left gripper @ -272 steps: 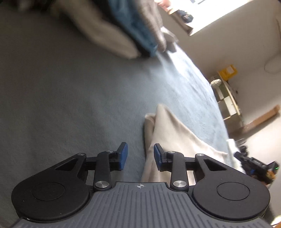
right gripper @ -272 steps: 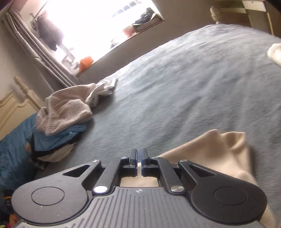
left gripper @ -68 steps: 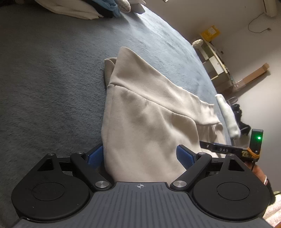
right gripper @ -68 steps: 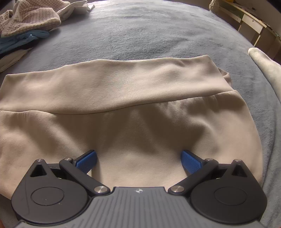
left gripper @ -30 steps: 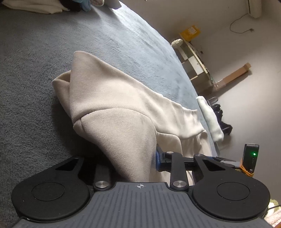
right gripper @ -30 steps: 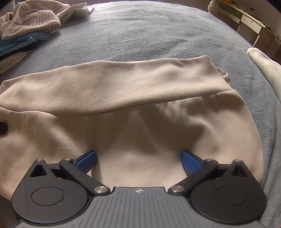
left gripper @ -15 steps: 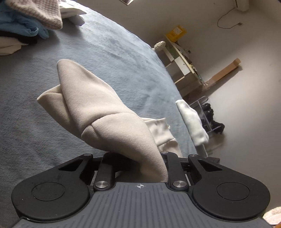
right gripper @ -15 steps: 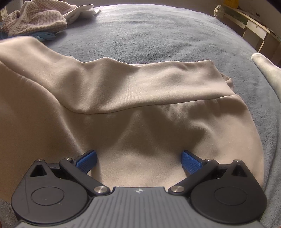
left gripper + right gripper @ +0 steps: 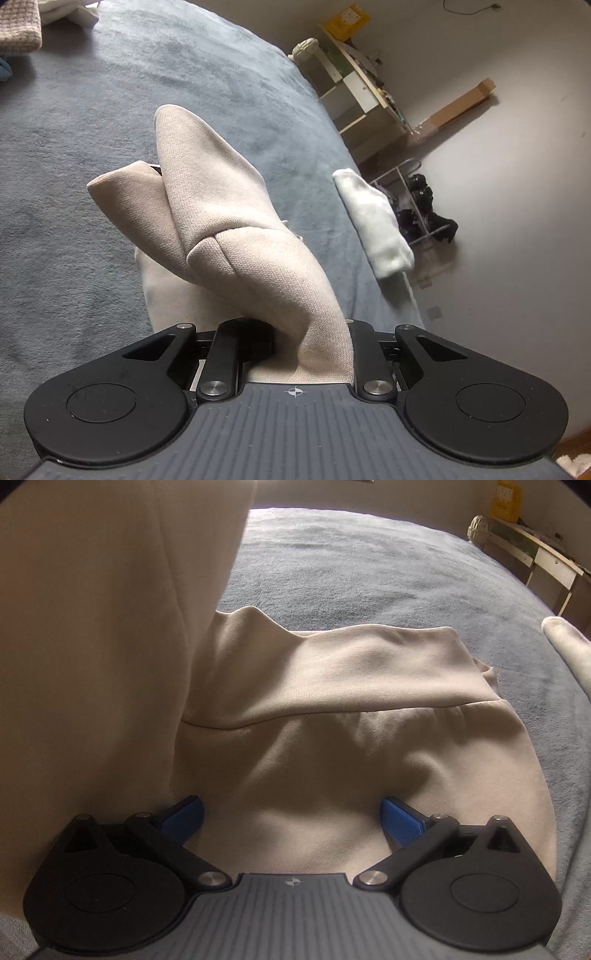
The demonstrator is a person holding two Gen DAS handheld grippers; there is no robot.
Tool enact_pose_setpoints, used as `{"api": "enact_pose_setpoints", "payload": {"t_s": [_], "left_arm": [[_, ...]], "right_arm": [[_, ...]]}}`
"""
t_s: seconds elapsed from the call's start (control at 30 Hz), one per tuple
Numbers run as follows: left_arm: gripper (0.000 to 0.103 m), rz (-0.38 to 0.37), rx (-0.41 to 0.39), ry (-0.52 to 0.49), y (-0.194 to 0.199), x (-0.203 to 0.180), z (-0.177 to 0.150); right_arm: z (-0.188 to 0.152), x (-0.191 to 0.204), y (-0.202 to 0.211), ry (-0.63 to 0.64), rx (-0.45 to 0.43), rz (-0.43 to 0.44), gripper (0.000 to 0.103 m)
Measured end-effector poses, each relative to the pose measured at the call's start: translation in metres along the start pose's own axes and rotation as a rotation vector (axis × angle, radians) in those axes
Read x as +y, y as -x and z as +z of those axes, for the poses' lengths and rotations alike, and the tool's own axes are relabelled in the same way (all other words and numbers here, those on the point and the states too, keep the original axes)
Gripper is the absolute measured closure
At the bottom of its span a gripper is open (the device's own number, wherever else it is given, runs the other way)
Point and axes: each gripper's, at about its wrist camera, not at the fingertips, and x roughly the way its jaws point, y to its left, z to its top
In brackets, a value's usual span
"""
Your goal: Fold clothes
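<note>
The beige garment (image 9: 332, 716) lies on the grey bedspread (image 9: 369, 561), one side lifted. We judge the step to be folding that side across the flat part: carry it over level, align the edges, then let go. The left gripper (image 9: 295, 343) has just been closing, and its jaws now pinch a bunched fold of the cloth. The right gripper (image 9: 291, 816) stands spread wide with nothing clamped, its blue pads (image 9: 400, 819) set down onto the flat part, which we judge pins it.
</note>
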Motion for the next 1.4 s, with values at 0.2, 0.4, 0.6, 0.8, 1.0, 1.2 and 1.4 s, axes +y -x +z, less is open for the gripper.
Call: {"api": "enact_pose_setpoints", "payload": {"t_s": [0.2,0.4,0.6,0.8,1.0,1.2,1.4], "left_arm": [[0.086,0.027,0.083,0.004,-0.038,-0.01,0.016],[0.085,0.03,0.14,-0.036,-0.072,-0.021,0.021],[0.082,0.099,0.239,-0.043,-0.115,-0.033,0.026],[0.059,0.173,0.375,-0.049,-0.16,-0.05,0.031],[0.035,0.242,0.439,-0.122,-0.193,-0.073,0.019],[0.034,0.127,0.457,-0.006,-0.202,-0.07,0.02],[0.034,0.059,0.398,-0.008,-0.173,-0.065,0.024]], "right_arm": [[-0.004,-0.006,0.001,0.021,-0.053,0.024,0.0],[-0.017,-0.025,0.016,0.077,-0.119,0.052,0.001],[-0.036,-0.055,0.036,0.08,-0.16,0.02,0.001],[-0.058,-0.077,0.059,0.056,-0.229,-0.037,0.001],[-0.083,-0.102,0.089,-0.109,-0.359,0.106,0.001],[-0.082,-0.111,0.112,-0.257,-0.411,0.295,0.0],[-0.082,-0.119,0.1,-0.345,-0.359,0.274,0.0]]}}
